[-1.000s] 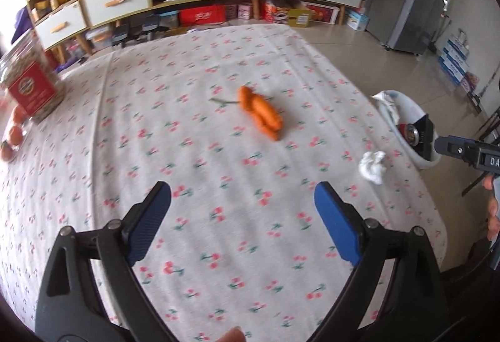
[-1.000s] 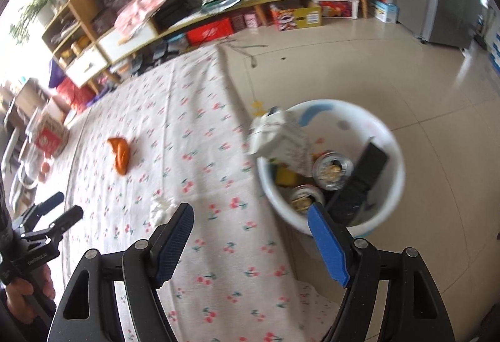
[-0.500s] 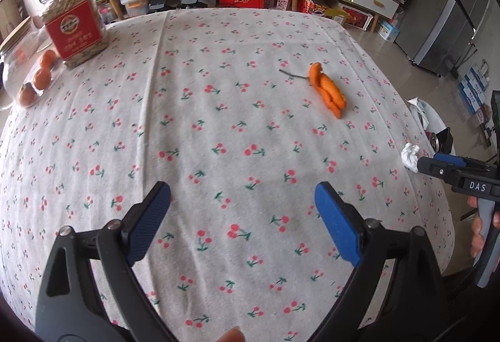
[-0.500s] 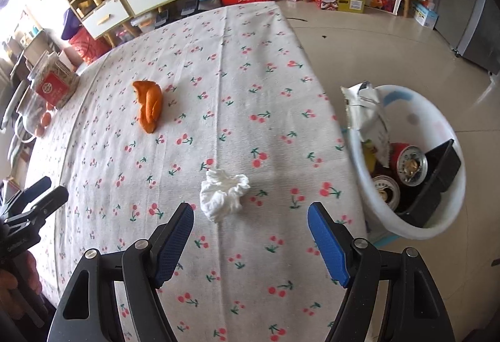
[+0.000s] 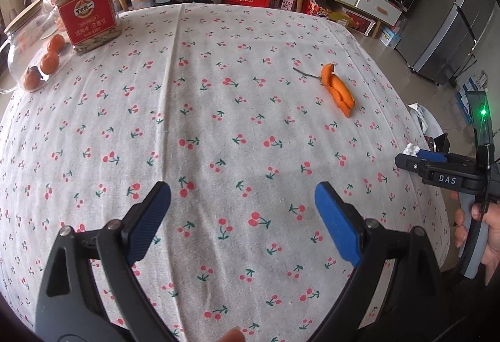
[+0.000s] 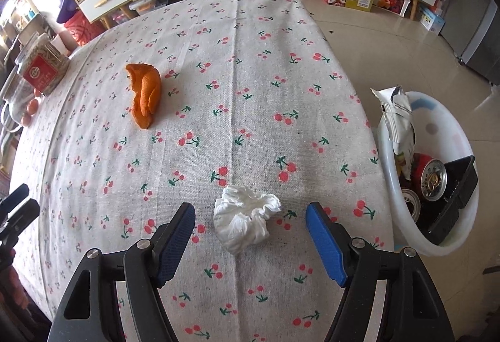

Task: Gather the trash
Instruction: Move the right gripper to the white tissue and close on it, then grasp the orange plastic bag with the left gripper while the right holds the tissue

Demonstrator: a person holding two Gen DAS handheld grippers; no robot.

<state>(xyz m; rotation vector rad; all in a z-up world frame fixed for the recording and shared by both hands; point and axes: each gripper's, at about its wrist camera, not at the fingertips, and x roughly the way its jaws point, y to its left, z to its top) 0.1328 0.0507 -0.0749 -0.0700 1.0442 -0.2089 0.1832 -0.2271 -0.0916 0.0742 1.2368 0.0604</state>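
Note:
A crumpled white tissue (image 6: 245, 217) lies on the cherry-print tablecloth, between the blue pads of my right gripper (image 6: 250, 213). Its jaws are closing, and neither pad touches the tissue. An orange peel (image 6: 144, 93) lies farther off to the left; in the left wrist view the peel (image 5: 338, 88) is at the right. My left gripper (image 5: 242, 201) stands open over bare cloth with nothing between its fingers. From that view the right gripper (image 5: 406, 156) shows at the table's right edge, with the tissue (image 5: 411, 149) by its tip.
A white bin (image 6: 462, 154) with cans, a black tray and a wrapper stands on the floor beside the table's right edge. A red-labelled jar (image 5: 86, 15), a glass jar and small oranges (image 5: 50, 62) sit at the far left. Shelves and drawers line the back wall.
My right gripper has swung from over the bin to the table and come down around the tissue, its jaws narrowing. The left gripper has shifted leftward across the cloth, still open.

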